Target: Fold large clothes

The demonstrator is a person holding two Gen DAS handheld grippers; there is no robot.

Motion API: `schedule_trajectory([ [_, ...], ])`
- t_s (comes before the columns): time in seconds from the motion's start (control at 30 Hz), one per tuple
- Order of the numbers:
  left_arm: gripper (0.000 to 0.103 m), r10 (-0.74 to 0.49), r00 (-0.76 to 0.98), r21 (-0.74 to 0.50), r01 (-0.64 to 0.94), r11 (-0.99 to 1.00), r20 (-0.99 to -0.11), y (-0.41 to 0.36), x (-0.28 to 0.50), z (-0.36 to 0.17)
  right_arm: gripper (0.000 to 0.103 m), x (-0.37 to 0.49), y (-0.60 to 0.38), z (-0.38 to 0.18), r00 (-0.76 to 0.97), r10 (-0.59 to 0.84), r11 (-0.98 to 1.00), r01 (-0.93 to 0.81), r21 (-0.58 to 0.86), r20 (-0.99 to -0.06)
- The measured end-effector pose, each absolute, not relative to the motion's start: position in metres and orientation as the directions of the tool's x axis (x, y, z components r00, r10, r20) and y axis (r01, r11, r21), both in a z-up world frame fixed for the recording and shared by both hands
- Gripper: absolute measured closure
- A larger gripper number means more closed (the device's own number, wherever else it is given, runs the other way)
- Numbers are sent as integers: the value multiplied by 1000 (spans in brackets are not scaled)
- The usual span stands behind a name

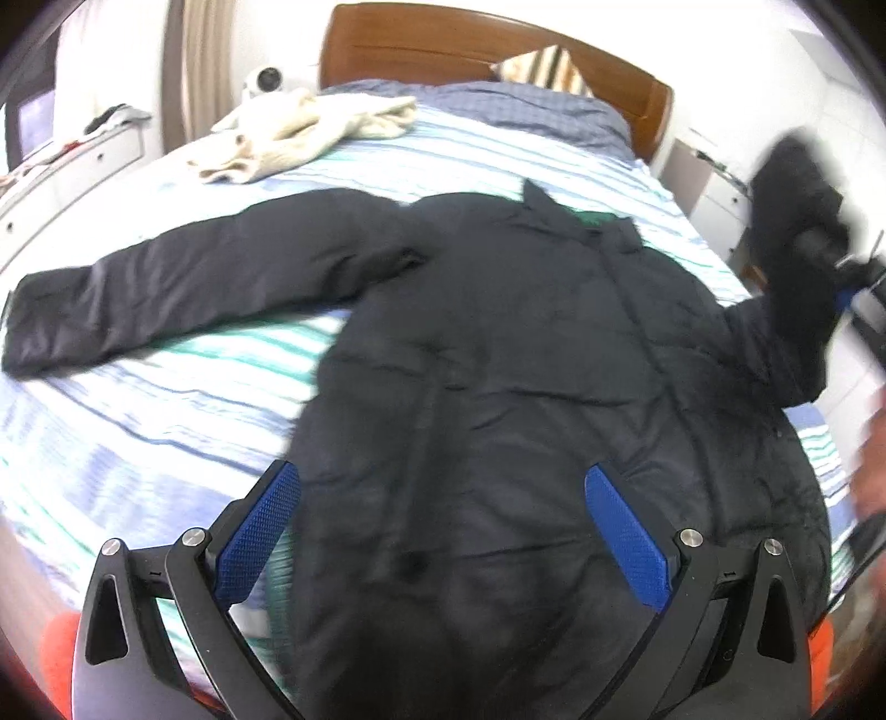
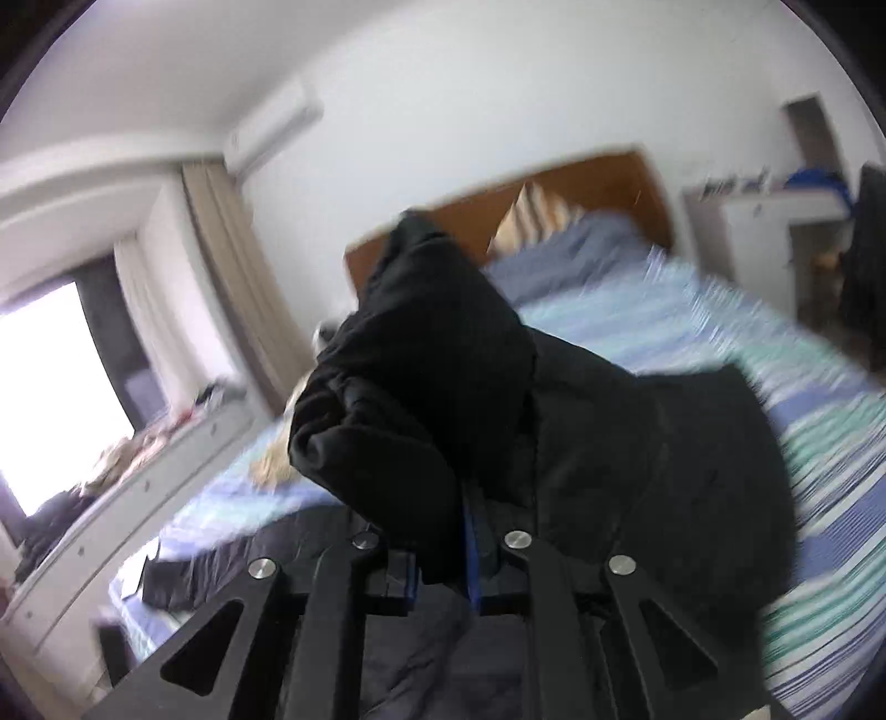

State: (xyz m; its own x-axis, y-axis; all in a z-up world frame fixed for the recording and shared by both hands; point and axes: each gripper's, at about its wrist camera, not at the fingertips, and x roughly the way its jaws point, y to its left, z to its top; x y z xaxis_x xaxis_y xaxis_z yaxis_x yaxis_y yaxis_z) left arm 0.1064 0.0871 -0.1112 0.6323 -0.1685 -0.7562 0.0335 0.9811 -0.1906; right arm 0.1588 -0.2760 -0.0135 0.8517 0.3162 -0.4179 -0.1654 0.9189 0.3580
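A large black padded jacket (image 1: pixel 498 343) lies spread on the striped bed (image 1: pixel 166 421), one sleeve (image 1: pixel 183 282) stretched out to the left. My left gripper (image 1: pixel 443 526) is open and empty, hovering over the jacket's lower body. My right gripper (image 2: pixel 443 554) is shut on the jacket's other sleeve (image 2: pixel 421 365) and holds it lifted above the bed. In the left wrist view that raised sleeve (image 1: pixel 797 221) and the right gripper (image 1: pixel 847 277) show at the far right, blurred.
A cream garment (image 1: pixel 299 133) lies at the far left of the bed near the wooden headboard (image 1: pixel 476 50). A striped pillow (image 1: pixel 548 69) and a blue quilt (image 1: pixel 531 111) sit at the head. A white dresser (image 1: pixel 66 160) stands left, a nightstand (image 1: pixel 714 194) right.
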Motion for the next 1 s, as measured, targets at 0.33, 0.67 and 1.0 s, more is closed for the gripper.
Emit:
schedule_trajectory([
  [0.33, 0, -315, 571, -328, 83, 941, -758, 76, 127, -123, 12, 90, -271, -112, 614, 554, 781, -150, 607, -562],
  [0.67, 15, -234, 453, -175, 169, 970, -860, -46, 274, -156, 12, -22, -348, -112, 742, 409, 819, -42, 573, -531],
  [1.0, 89, -121, 620, -62, 116, 991, -775, -10, 315, -102, 31, -33, -390, -75, 776, 246, 913, 17, 409, -581],
])
